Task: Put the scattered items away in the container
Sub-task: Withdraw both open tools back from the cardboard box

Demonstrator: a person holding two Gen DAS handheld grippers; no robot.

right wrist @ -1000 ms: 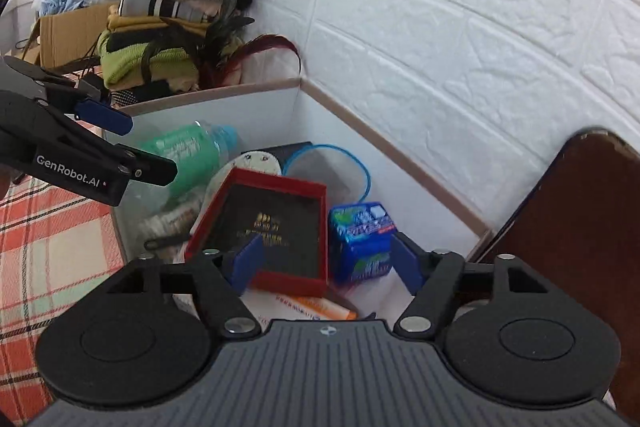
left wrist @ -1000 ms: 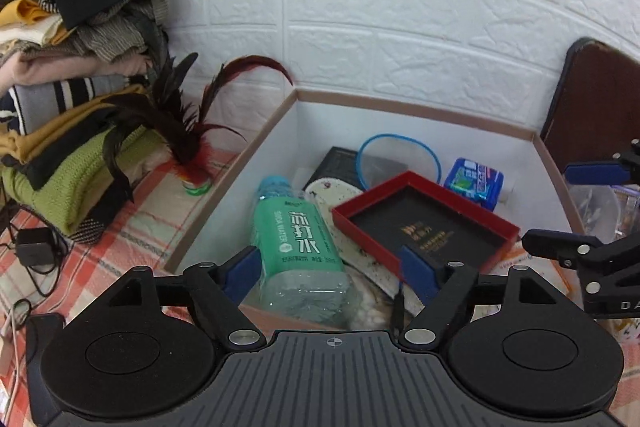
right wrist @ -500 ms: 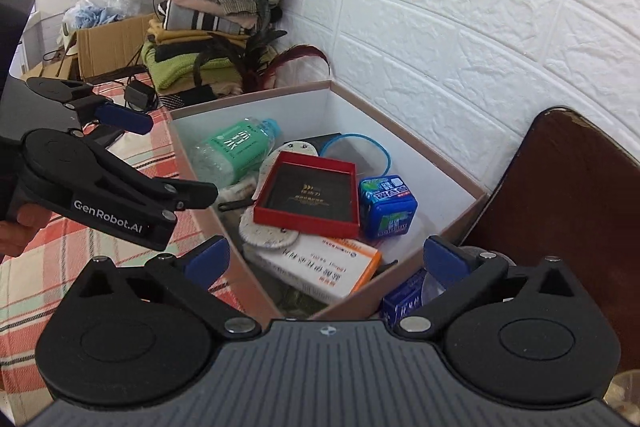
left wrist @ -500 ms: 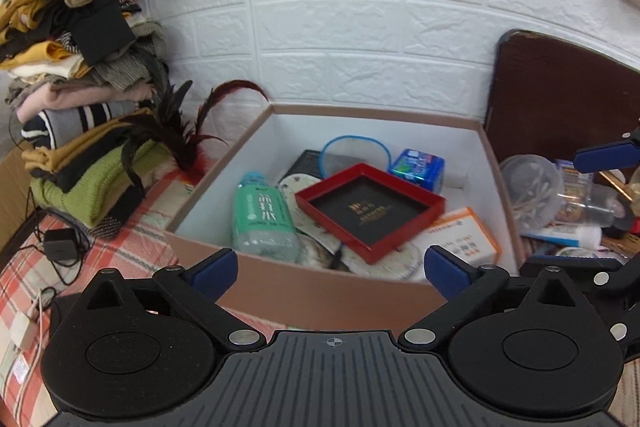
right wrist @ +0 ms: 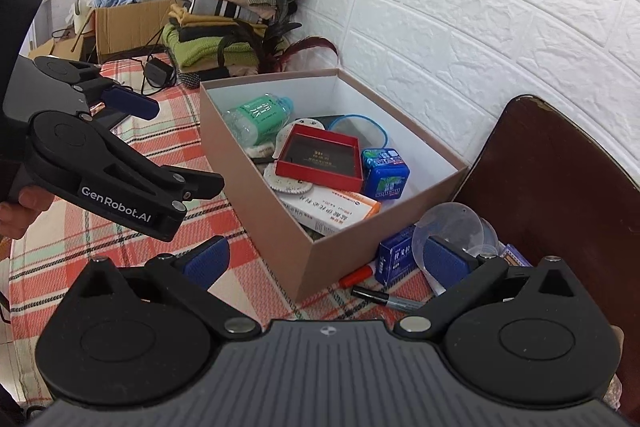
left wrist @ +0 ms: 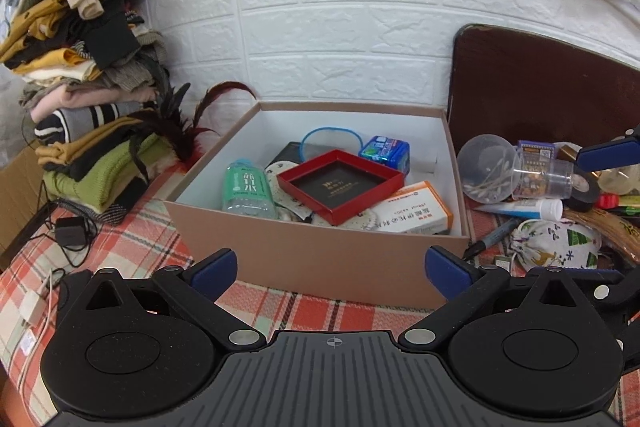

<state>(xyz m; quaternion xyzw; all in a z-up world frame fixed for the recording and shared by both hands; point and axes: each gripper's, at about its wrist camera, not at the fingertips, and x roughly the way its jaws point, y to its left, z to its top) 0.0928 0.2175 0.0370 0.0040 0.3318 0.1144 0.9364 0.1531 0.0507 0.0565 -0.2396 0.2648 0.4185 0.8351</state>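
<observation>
The brown cardboard box (left wrist: 320,259) sits open on the plaid cloth. It holds a green-label bottle (left wrist: 246,187), a red tray (left wrist: 340,185), a blue pack (left wrist: 386,153) and an orange-and-white carton (left wrist: 416,213). My left gripper (left wrist: 330,269) hangs open and empty in front of the box's near wall. My right gripper (right wrist: 325,261) is open and empty too, near the box's (right wrist: 256,211) right corner. Just ahead of it lie a black marker (right wrist: 384,299), a red pen (right wrist: 356,275) and a small blue box (right wrist: 396,259). A clear swab container (left wrist: 486,167), tube (left wrist: 520,209) and patterned pouch (left wrist: 556,245) lie right of the box.
A tall pile of folded clothes (left wrist: 88,87) and dark feathers (left wrist: 180,131) stand left of the box against the white brick wall. A charger with cables (left wrist: 70,231) lies on the cloth. A dark wooden chair back (left wrist: 540,87) rises behind the clutter. A carton (right wrist: 128,23) stands far left.
Both grippers have pulled back and up from over the box, so the whole box now shows. Their jaws stand wider apart than a second ago. Nothing was picked up.
</observation>
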